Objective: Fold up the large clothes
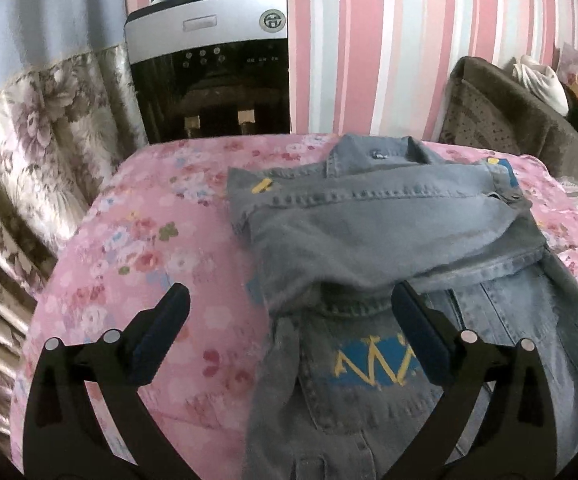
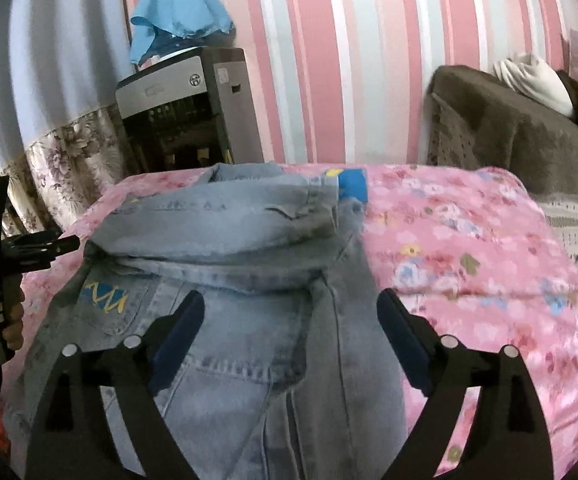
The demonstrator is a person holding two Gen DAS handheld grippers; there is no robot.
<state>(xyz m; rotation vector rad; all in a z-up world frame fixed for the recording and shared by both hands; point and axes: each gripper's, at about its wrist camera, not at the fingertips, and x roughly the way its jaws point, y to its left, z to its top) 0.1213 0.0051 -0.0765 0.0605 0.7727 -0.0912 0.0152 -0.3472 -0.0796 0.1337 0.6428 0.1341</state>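
Pink floral bedding (image 1: 137,240) covers the bed that carries everything, its far edge meeting a pink-striped wall (image 1: 369,60). Grey-blue denim, a large jacket (image 1: 369,232), lies across the middle of the bedding, collar toward the far edge, its sleeves folded across the chest. A blue patch with yellow stitching (image 1: 373,364) shows on the near part of the jacket. Beyond the far left corner stands a water dispenser (image 1: 209,80) with a blue cloth (image 2: 177,12) draped on top. Over the jacket's near part, the left gripper (image 1: 289,312) hangs with fingers spread wide, nothing between them. Likewise the right gripper (image 2: 291,316) stands wide apart, empty.
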